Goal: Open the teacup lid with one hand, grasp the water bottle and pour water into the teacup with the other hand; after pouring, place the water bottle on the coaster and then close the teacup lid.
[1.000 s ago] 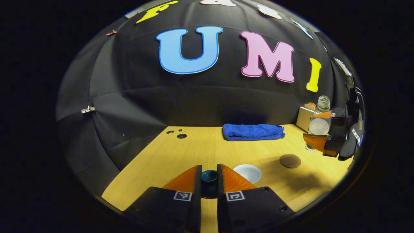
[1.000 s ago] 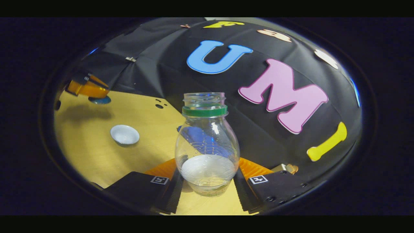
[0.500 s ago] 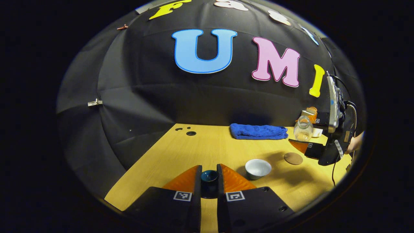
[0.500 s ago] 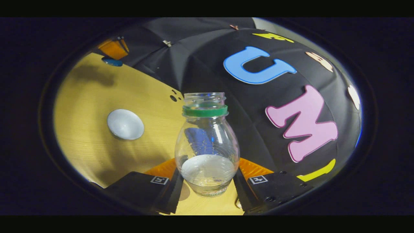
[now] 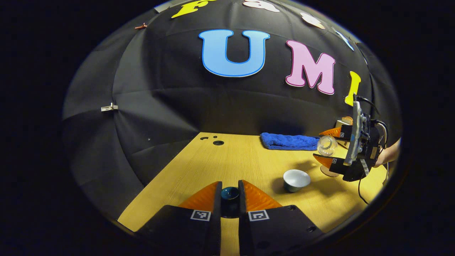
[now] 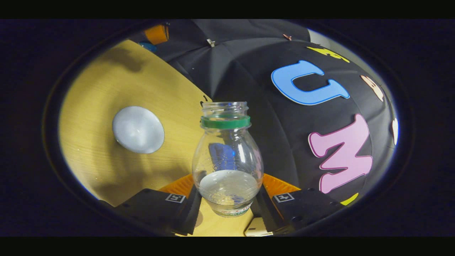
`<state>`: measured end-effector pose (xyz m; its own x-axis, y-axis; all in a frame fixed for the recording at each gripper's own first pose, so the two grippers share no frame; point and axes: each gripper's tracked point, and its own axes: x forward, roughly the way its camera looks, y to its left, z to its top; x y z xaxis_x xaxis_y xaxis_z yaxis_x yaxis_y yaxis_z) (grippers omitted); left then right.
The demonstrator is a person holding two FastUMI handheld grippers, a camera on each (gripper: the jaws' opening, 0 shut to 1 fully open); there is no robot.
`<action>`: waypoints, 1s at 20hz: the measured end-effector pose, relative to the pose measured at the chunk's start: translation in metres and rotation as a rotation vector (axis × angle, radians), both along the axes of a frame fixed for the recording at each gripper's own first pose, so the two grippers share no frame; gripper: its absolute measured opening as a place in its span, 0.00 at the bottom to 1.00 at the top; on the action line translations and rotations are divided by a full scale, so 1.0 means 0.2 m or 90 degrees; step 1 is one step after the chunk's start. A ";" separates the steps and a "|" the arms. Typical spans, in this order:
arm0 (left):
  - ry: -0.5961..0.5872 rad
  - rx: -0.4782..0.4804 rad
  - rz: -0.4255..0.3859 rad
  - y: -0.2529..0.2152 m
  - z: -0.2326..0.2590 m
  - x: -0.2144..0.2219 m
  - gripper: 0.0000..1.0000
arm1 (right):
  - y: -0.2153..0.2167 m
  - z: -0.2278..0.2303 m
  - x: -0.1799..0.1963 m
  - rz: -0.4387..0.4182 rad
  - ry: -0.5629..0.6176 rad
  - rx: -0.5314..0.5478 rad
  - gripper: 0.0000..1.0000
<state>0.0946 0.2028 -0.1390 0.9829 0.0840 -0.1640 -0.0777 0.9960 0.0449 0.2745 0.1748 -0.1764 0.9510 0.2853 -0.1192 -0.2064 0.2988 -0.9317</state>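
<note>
My left gripper (image 5: 230,187) is shut on the dark teal teacup lid (image 5: 229,195) and holds it above the table's near side. The open teacup (image 5: 296,179), white inside, stands to the right of it; in the right gripper view the teacup (image 6: 138,129) lies to the left of the bottle. My right gripper (image 6: 227,193) is shut on the clear water bottle (image 6: 227,160), which has a green neck ring, no cap and a little water. In the left gripper view the bottle (image 5: 326,145) hangs tilted in the right gripper (image 5: 325,145), just right of and above the cup. The brown coaster (image 5: 327,173) is partly hidden beneath them.
A folded blue towel (image 5: 289,141) lies at the back of the wooden table (image 5: 241,160). A pale box (image 5: 342,124) stands at the far right behind the right gripper. Small holes (image 5: 218,142) mark the back left. A hand (image 5: 389,156) holds the right gripper.
The right gripper has carried the bottle down and closer to the teacup, tipping it further. The left gripper still holds the lid; the teacup now looks farther right.
</note>
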 end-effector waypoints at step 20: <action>0.017 -0.037 0.003 0.10 -0.19 0.02 0.24 | 0.13 -0.14 0.16 0.078 -0.085 -0.206 0.74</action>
<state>0.0990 0.2232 -0.1761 0.9777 0.0783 -0.1949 -0.0820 0.9966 -0.0110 0.3061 0.2006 -0.2047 0.9256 0.3655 -0.0986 -0.0921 -0.0351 -0.9951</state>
